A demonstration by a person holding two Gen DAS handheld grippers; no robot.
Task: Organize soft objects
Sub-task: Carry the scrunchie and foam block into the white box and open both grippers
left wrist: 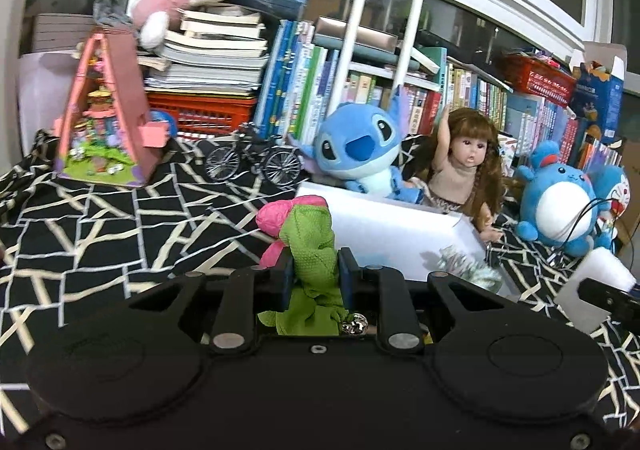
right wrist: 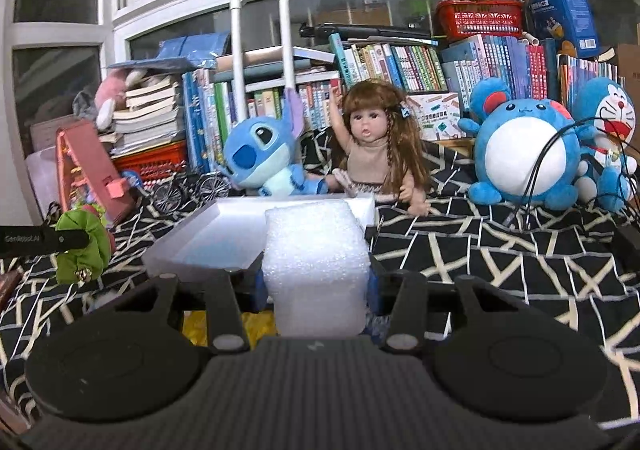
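Note:
My left gripper (left wrist: 314, 276) is shut on a green cloth toy (left wrist: 312, 242) with a pink part (left wrist: 274, 216), held up above the patterned cloth. In the right wrist view the same toy (right wrist: 84, 246) hangs at the far left from the left gripper's fingers (right wrist: 44, 240). My right gripper (right wrist: 316, 290) is shut on a white foam block (right wrist: 316, 246), its blue pads pressing both sides. That block (left wrist: 600, 270) also shows at the right edge of the left wrist view. An open white tray (right wrist: 224, 238) lies just ahead of both grippers, with a silvery tuft (left wrist: 470, 266) near its corner (left wrist: 460, 222).
Behind the tray sit a blue plush (right wrist: 260, 158), a long-haired doll (right wrist: 372, 146), a round blue plush (right wrist: 524, 158) and a blue cat plush (right wrist: 608, 130) with black cables across them. A pink toy house (left wrist: 108, 110), a small bicycle (left wrist: 252, 160) and stacked books (left wrist: 212, 50) stand at the back.

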